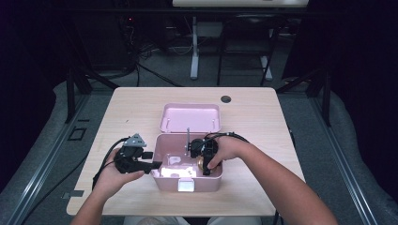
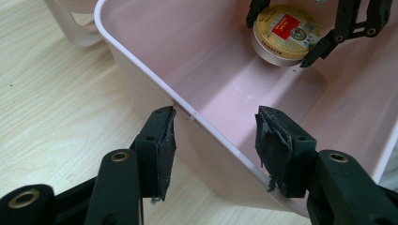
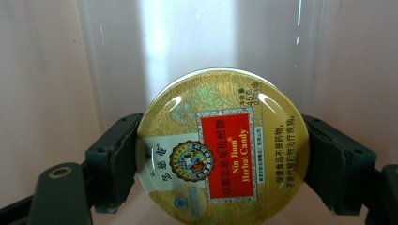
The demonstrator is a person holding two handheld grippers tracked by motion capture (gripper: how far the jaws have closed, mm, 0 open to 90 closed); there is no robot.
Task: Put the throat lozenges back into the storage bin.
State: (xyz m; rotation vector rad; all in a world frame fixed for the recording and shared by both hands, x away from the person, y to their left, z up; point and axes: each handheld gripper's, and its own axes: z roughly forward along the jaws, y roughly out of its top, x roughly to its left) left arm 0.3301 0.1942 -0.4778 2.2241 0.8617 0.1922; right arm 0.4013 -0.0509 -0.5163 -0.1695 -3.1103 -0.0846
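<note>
At the nine o'clock side of the tabletop [image 1: 126, 108] in the high view, we see the left tool [image 1: 157, 165] held level in the person's left hand [image 1: 110, 178], its tips pointing toward three o'clock at the left wall of the pink box [image 1: 187, 180]. In the left gripper view that tool [image 2: 213, 140] straddles the box [image 2: 155, 79] rim: one jaw stands outside over the wood, the other inside over the pink floor, and the wall runs between them. The pads stand wide apart and press on nothing, so we call this tool open.

Moving toward the centre, the box sits in the middle of the tabletop with its lid [image 1: 190, 117] swung back to twelve o'clock.

At the three o'clock side of the box, the right hand [image 1: 230, 150] reaches in from the lower right with the right tool [image 1: 205, 164] pointing down into the box. In the right gripper view the two jaws of that tool [image 3: 220, 161] press on either side of a round candy tin [image 3: 220, 150], gold with a red label, so it is clamped on the tin. In the left gripper view the same tin [image 2: 284, 35] lies at about one o'clock, low inside the box between the right tool's [image 2: 286, 44] jaws; whether it rests on the floor we cannot tell.
</note>
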